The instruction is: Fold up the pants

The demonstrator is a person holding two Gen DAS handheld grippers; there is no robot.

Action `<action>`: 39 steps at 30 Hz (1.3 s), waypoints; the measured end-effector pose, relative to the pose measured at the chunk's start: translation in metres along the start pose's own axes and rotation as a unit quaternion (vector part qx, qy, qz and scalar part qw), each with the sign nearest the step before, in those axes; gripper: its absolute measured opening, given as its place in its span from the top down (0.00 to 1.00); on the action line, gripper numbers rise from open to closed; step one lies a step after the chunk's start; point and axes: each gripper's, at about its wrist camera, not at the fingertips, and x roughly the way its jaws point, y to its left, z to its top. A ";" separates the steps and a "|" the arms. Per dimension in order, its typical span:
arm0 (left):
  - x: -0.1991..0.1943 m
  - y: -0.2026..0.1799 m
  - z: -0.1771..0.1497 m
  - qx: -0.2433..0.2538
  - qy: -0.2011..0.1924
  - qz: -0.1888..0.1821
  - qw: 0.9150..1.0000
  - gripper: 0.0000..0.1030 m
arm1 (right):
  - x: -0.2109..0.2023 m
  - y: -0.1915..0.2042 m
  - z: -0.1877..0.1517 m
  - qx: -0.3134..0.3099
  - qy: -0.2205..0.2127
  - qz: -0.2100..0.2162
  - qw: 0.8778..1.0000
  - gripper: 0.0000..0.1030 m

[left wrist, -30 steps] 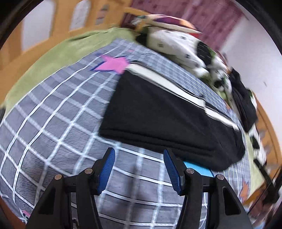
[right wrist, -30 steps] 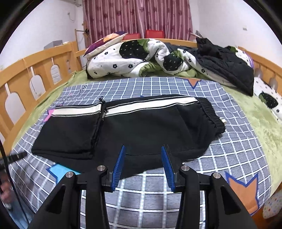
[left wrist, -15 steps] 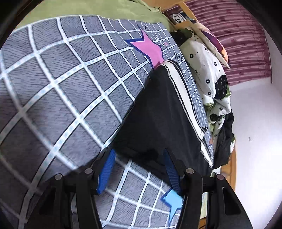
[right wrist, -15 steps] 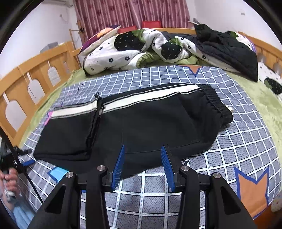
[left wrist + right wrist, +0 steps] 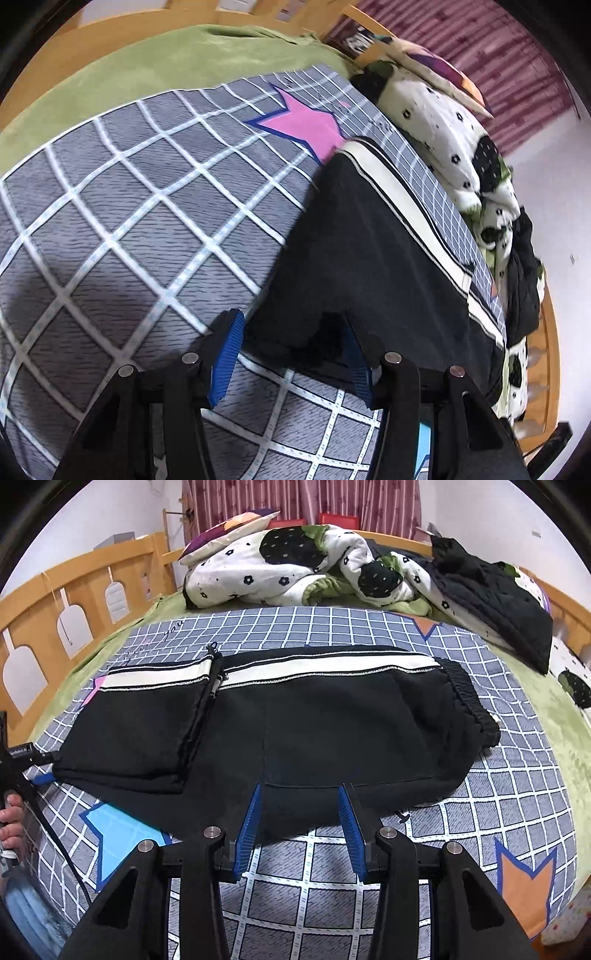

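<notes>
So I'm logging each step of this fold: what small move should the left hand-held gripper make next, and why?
Probably close the left hand-held gripper on the near corner of the pants. Its blue fingers stand open on either side of that folded corner, so the cloth sits between them but ungripped. The right hand-held gripper is open at the near edge too.

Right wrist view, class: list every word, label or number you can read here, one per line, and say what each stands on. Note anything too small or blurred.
"you": cursive script on the checked blanket, near its far left corner.
More cursive lettering just below it on the blanket: too faint to read.
White label on the black device at the left edge: too small to read.
Black pants: no readable text.
</notes>
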 end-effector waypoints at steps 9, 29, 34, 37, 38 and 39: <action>-0.007 -0.012 -0.002 0.061 -0.037 0.060 0.996 0.81 | 0.000 -0.004 0.001 0.013 0.004 0.007 1.000 0.59; -0.067 -0.292 -0.076 0.327 -0.183 -0.049 0.926 0.92 | -0.058 -0.049 -0.015 0.035 -0.081 -0.001 0.996 0.59; -0.007 -0.360 -0.143 0.388 -0.130 -0.091 0.908 0.92 | -0.069 -0.099 -0.032 0.070 -0.091 -0.032 0.993 0.59; 0.033 -0.376 -0.179 0.399 -0.088 -0.115 0.905 0.92 | -0.072 -0.135 -0.052 0.091 -0.089 -0.054 0.990 0.59; 0.042 -0.378 -0.187 0.397 -0.078 -0.117 0.907 0.92 | -0.072 -0.145 -0.059 0.093 -0.084 -0.062 0.990 0.59; 0.057 -0.380 -0.198 0.393 -0.061 -0.120 0.910 0.92 | -0.073 -0.154 -0.065 0.094 -0.079 -0.071 0.990 0.59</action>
